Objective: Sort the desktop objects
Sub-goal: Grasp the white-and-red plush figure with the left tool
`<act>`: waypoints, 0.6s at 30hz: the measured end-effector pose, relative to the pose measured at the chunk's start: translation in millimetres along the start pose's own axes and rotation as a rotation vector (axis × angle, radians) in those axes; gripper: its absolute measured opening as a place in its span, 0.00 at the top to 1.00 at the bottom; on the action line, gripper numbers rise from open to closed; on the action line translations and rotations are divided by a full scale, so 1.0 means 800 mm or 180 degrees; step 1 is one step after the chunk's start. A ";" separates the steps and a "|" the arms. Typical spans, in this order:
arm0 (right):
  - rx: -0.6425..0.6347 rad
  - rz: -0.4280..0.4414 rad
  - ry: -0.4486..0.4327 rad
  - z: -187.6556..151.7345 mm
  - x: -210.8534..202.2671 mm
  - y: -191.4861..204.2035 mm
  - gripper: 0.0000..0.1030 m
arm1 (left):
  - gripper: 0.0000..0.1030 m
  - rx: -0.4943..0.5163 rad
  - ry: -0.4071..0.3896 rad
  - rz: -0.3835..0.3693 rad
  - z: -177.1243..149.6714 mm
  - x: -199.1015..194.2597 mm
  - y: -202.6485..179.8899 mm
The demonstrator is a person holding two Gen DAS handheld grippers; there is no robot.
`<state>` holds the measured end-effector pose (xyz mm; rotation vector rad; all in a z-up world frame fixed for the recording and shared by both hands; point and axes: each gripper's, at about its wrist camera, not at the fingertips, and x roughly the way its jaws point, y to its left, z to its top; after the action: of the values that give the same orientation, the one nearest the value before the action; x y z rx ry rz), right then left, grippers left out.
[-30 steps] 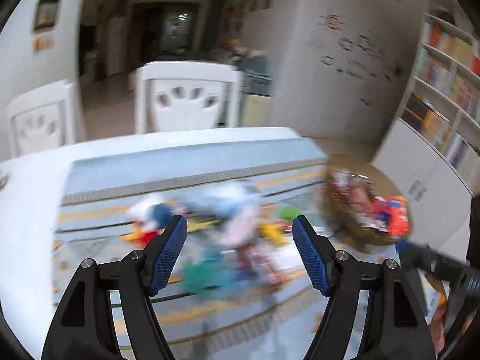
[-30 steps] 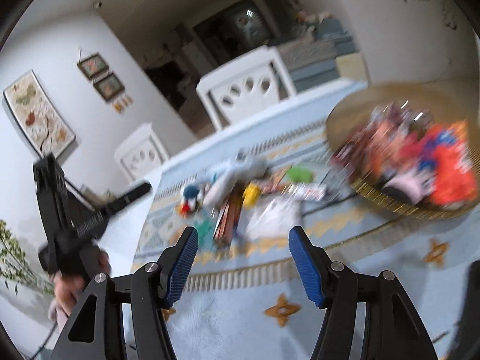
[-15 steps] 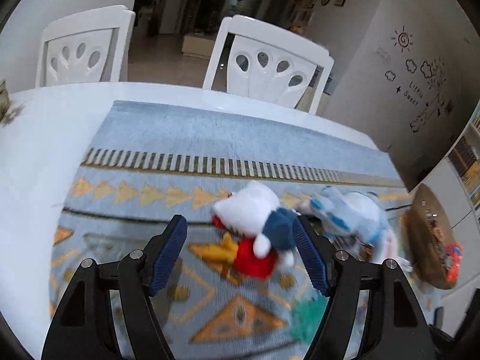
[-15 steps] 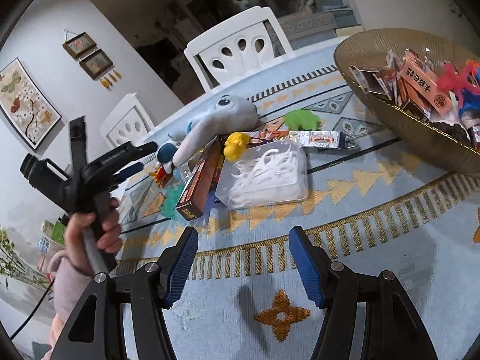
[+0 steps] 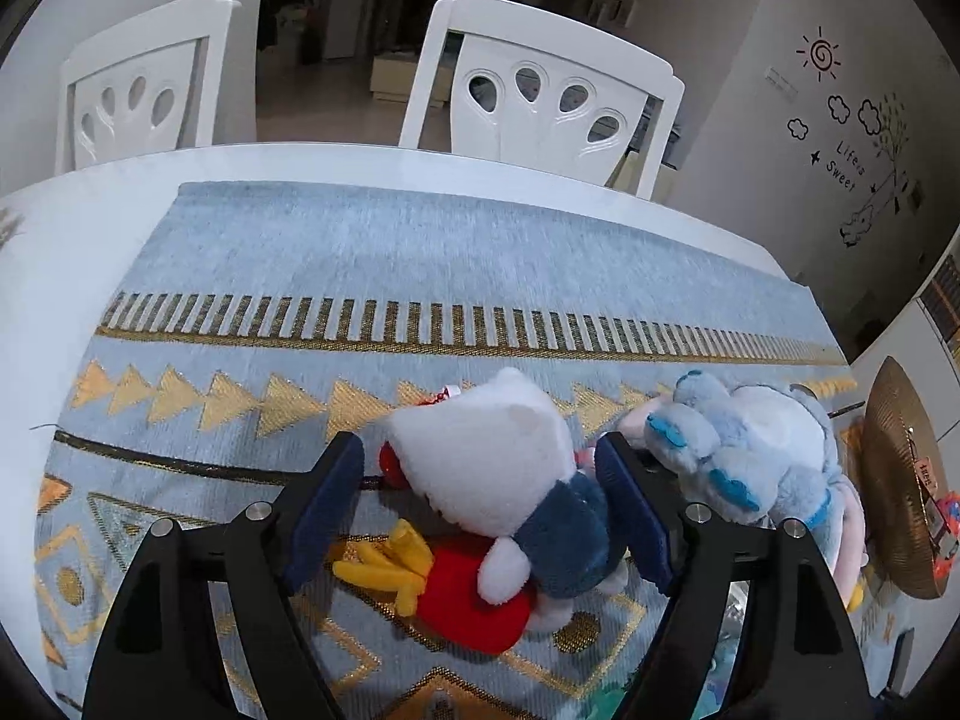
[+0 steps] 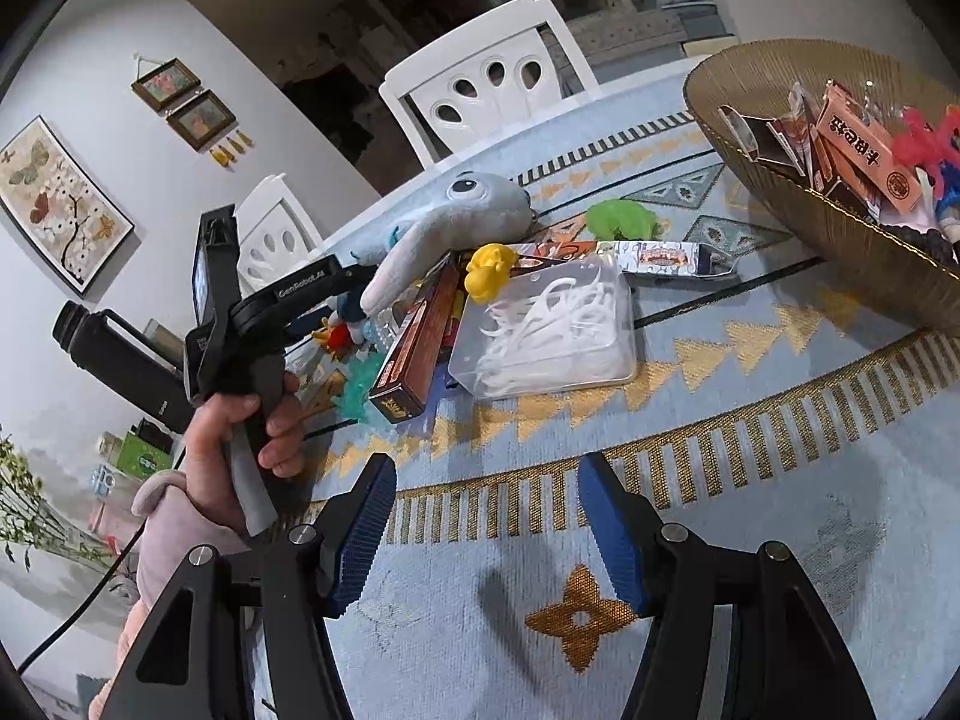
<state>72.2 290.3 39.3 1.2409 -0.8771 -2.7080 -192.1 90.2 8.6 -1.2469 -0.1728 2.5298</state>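
A small plush duck (image 5: 498, 504), white with a blue cap, red body and yellow feet, lies on the patterned blue mat (image 5: 384, 258). My left gripper (image 5: 480, 516) is open with its jaws on either side of the duck. A grey-blue plush (image 5: 750, 456) lies just right of it and also shows in the right wrist view (image 6: 456, 216). My right gripper (image 6: 486, 534) is open and empty above bare mat. Ahead of it lie a clear box of white picks (image 6: 552, 330), a brown carton (image 6: 420, 348), a yellow toy (image 6: 489, 264) and a green toy (image 6: 621, 219).
A woven gold basket (image 6: 840, 228) with snack packets stands at the right; it also shows in the left wrist view (image 5: 900, 480). Two white chairs (image 5: 540, 102) stand behind the white table (image 5: 54, 276). The hand holding the left gripper (image 6: 240, 432) is at left.
My left gripper has swung left and come down over the plush duck, which now sits between its jaws. My right gripper has drawn slightly closer to the pile and stays open.
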 end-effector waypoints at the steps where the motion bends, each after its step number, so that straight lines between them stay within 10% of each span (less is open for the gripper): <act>1: 0.0009 -0.0001 -0.0008 0.001 0.000 -0.001 0.40 | 0.27 -0.0009 -0.0002 -0.0026 -0.002 -0.001 0.002; 5: 0.0057 -0.0040 -0.0069 0.003 -0.003 -0.006 0.40 | 0.47 0.0089 -0.0009 -0.0147 -0.009 -0.017 -0.003; 18: 0.0328 -0.0084 -0.0348 0.007 -0.022 -0.035 0.40 | 0.49 0.0187 0.0031 -0.0548 -0.055 -0.132 -0.014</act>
<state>85.7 320.9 40.3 1.1383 -1.0316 -2.8076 -94.8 64.5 63.7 -1.1692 -0.1932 2.3647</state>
